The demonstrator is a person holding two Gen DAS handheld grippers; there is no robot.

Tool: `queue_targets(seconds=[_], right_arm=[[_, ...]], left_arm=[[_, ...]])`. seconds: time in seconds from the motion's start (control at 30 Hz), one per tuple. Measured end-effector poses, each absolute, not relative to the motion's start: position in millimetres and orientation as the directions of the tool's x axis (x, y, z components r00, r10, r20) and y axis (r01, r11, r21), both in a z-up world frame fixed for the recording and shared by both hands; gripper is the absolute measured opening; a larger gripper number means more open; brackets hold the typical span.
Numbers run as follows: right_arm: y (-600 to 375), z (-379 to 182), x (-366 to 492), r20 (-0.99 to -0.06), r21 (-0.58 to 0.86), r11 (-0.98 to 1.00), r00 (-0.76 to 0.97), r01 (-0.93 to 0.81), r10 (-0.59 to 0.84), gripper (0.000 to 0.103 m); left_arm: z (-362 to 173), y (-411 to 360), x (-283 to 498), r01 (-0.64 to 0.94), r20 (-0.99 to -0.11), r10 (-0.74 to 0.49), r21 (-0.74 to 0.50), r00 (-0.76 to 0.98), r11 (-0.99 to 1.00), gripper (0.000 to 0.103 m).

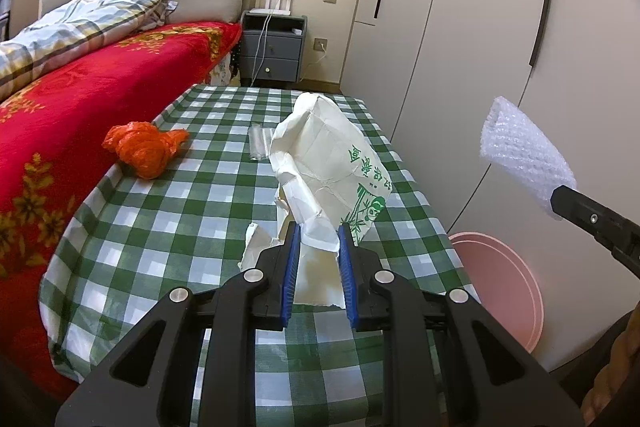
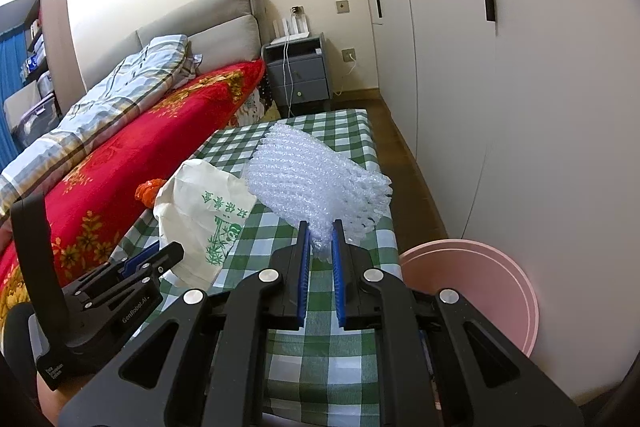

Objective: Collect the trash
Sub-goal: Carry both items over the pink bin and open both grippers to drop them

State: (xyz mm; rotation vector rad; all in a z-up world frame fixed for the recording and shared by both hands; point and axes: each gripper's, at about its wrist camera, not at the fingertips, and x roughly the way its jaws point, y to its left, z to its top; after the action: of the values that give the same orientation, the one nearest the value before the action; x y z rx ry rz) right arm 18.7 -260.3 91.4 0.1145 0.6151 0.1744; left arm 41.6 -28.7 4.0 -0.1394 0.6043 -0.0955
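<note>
The surface (image 1: 168, 227) fills the lower middle of both views under a green check cloth, with the red bed (image 1: 60, 107) along its left side and the pink bin (image 2: 480, 291) on the floor at lower right.

The paper bag (image 1: 332, 155) stands crumpled at centre of the left view. The left hand-held gripper (image 1: 318, 239) has its blue pads closed onto the bag's torn lower edge, pinching only thin paper. That edge could tear further, or the bag could swing and slip out as it is carried rightward to the bin, because the grip sits far from the bag's bulk.

The bubble wrap (image 2: 316, 183) fans out at centre of the right view. The right hand-held gripper (image 2: 320, 235) is nearly closed on its bunched near end, and in the left view the wrap hangs in the air at the right edge, above the bin. The slick film could slide from between the pads, and being so light it could drift past the rim onto the floor if let go too high or off centre.

The orange plastic bag (image 1: 146, 149) lies at the surface's left edge, touching the bed; a nudge from the swinging paper bag might push it off. A small clear wrapper (image 1: 259, 143) lies flat just behind the paper bag and is easy to overlook.
</note>
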Motion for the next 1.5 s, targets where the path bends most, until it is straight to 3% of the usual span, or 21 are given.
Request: queue_targets(seconds=[0.83,1.5], right_arm=[[-290,86,27,-0.575,0.160,0.987,0.814,0.010,0.085,0.011],[-378,83,20,-0.603,0.193,0.943,0.791,0.269,-0.102,0.011]], left_arm=[[-5,-52,56,0.109,-0.559,-0.186,-0.168,0.808,0.980,0.019],[-22,-175,79,0.304,-0.588,-0.359,-0.195,0.725,0.933,0.019]])
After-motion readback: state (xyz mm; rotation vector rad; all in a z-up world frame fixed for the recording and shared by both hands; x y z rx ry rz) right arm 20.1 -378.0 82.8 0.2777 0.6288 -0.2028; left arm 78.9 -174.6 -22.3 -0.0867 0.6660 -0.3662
